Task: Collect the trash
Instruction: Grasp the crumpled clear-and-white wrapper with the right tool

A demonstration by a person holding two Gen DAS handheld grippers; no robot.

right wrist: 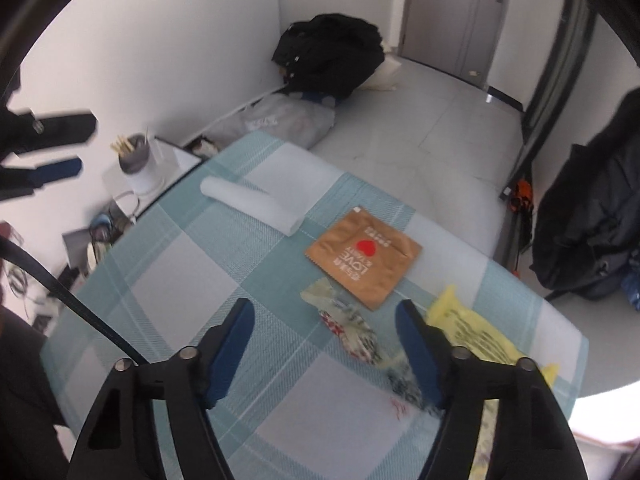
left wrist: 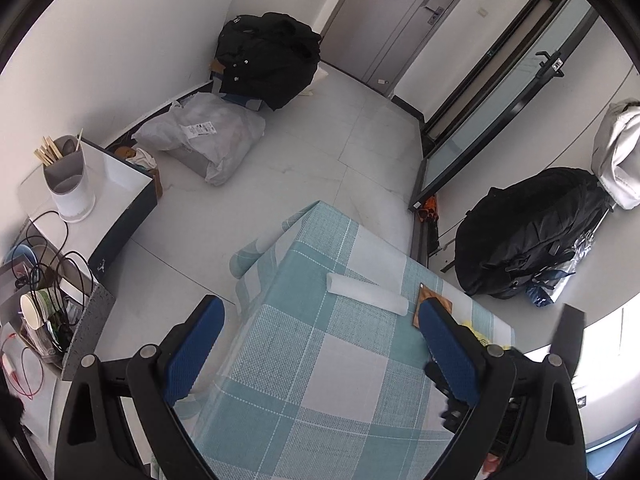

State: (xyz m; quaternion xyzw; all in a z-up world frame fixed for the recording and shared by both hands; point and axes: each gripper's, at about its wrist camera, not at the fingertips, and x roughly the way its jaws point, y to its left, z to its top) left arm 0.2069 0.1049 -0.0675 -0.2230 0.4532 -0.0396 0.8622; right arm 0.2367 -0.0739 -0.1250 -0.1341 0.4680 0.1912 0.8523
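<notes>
On the teal checked tablecloth lie a brown sachet with a red heart, a white roll, a crumpled patterned wrapper and a yellow wrapper. My right gripper hangs open just above the patterned wrapper, which lies between its blue pads, nearer the right one, untouched. My left gripper is open over the table's left part with nothing held. The white roll lies ahead of it. Its right finger hides most of the brown sachet.
Left of the table stands a low cabinet with a chopstick holder and tangled cables. On the floor are a grey plastic bag, a black bag in the corner and a black backpack by the glass door.
</notes>
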